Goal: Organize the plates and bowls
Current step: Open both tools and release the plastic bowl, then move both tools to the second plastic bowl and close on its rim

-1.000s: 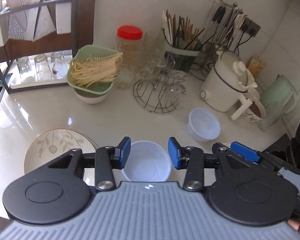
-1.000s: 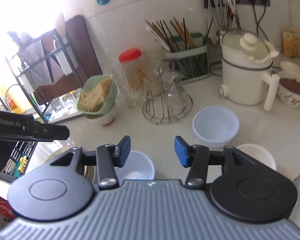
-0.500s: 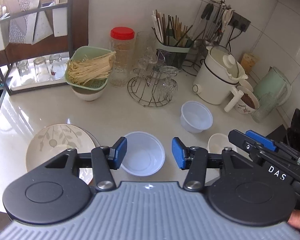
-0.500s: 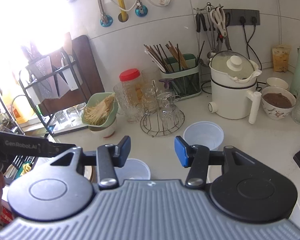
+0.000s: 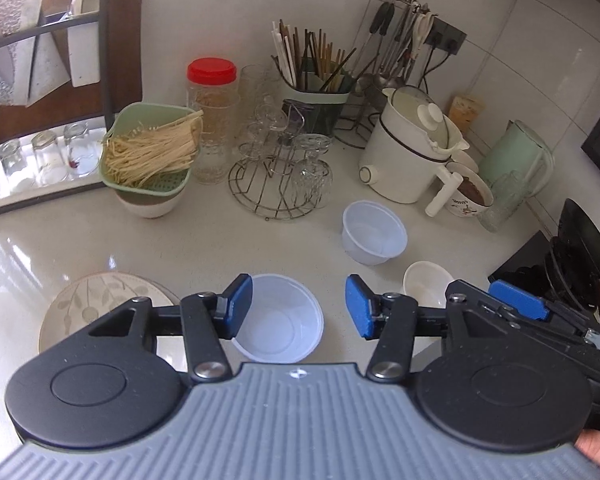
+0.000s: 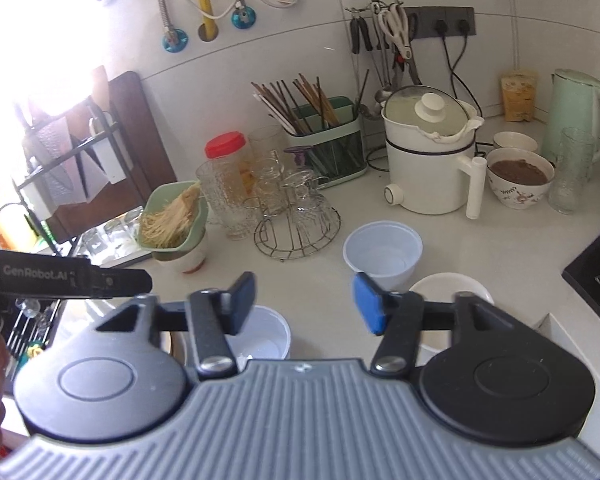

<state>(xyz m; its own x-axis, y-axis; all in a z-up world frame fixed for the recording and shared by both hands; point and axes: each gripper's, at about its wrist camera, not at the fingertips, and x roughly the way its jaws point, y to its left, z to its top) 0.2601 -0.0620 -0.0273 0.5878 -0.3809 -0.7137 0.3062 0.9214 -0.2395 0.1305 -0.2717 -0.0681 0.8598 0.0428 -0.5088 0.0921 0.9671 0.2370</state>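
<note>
Glossy white tabletop (image 5: 220, 240) against tiled wall (image 5: 220, 12). Both the left hand-held gripper (image 5: 299, 307) and right hand-held gripper (image 6: 304, 303) are spread, empty, above plastic bowls (image 5: 284, 320); patterned plate (image 5: 88, 300) lies left.

Definitely a home kitchen: tiled wall, white counter (image 5: 204, 240) crowded with a chopstick caddy (image 6: 326, 140), glass rack (image 5: 280, 176), electric pot (image 6: 428, 160), kettle (image 6: 576, 116), noodles (image 5: 152, 152) in a strainer.
</note>
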